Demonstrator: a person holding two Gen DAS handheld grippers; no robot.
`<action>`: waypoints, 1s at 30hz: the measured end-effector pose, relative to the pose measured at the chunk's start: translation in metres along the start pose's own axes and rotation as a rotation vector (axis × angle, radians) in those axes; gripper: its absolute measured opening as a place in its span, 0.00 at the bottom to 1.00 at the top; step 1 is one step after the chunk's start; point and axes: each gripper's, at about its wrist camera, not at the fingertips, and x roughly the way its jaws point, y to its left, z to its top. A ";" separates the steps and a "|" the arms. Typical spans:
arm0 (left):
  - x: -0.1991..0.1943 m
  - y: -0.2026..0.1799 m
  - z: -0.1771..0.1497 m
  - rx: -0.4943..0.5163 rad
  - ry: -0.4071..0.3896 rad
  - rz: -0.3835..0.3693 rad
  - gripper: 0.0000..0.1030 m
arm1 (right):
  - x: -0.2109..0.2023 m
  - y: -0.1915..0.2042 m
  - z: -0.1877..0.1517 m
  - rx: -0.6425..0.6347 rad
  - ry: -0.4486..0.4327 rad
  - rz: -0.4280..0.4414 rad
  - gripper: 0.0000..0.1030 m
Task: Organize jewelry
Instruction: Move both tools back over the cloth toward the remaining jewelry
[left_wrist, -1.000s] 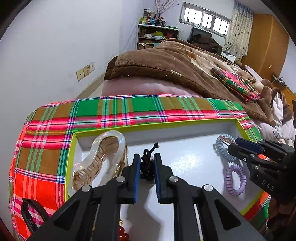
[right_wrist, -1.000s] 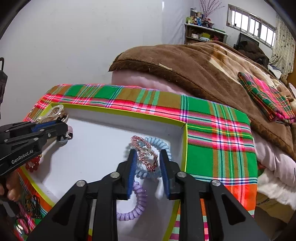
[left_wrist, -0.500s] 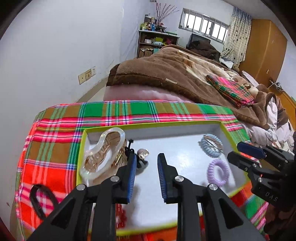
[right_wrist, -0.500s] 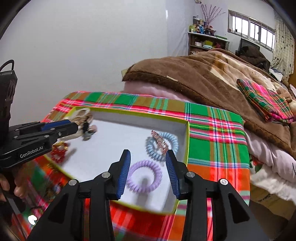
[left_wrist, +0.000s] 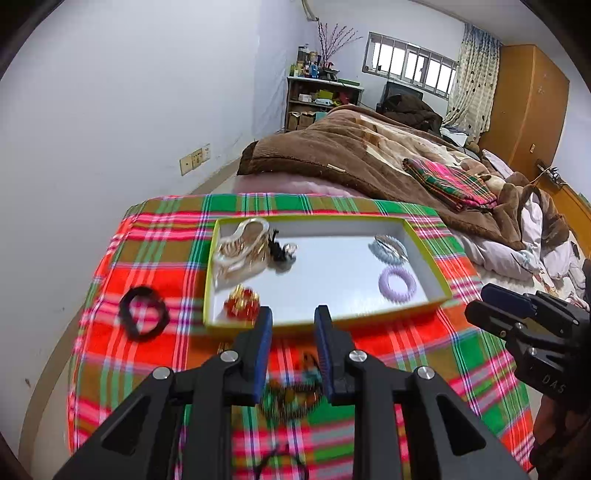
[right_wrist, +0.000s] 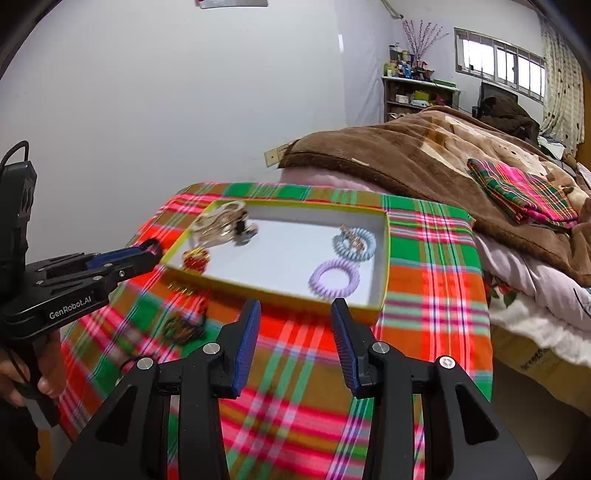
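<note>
A shallow yellow-rimmed tray (left_wrist: 424, 236) (right_wrist: 384, 258) lies on a plaid cloth. In it are a clear-and-gold claw clip (left_wrist: 240, 247), a small black clip with a silver piece (left_wrist: 280, 253), a red bead bracelet (left_wrist: 242, 304) (right_wrist: 195, 258), a blue coil tie with a pink clip on it (left_wrist: 389, 249) (right_wrist: 354, 240) and a purple coil tie (left_wrist: 397, 284) (right_wrist: 334, 278). My left gripper (left_wrist: 291, 339) is open and empty, before the tray's near edge. My right gripper (right_wrist: 293, 336) is open and empty, before the tray.
On the cloth outside the tray lie a black hair tie (left_wrist: 144, 317), a dark beaded bracelet (left_wrist: 291, 395) (right_wrist: 181, 328) and a small gold piece (right_wrist: 179, 290). A bed with a brown blanket (left_wrist: 351, 155) stands behind. A white wall is on the left.
Both grippers have opened, let go of the black clip and the pink clip in the tray, and drawn back and up from it.
</note>
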 end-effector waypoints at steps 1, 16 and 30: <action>-0.005 0.000 -0.004 -0.003 -0.001 0.001 0.24 | -0.005 0.004 -0.004 -0.005 -0.002 0.002 0.39; -0.066 0.006 -0.073 -0.071 -0.010 -0.006 0.24 | -0.056 0.039 -0.056 -0.021 0.005 0.023 0.39; -0.084 0.002 -0.101 -0.084 -0.009 -0.022 0.24 | -0.065 0.056 -0.075 -0.057 0.015 0.039 0.39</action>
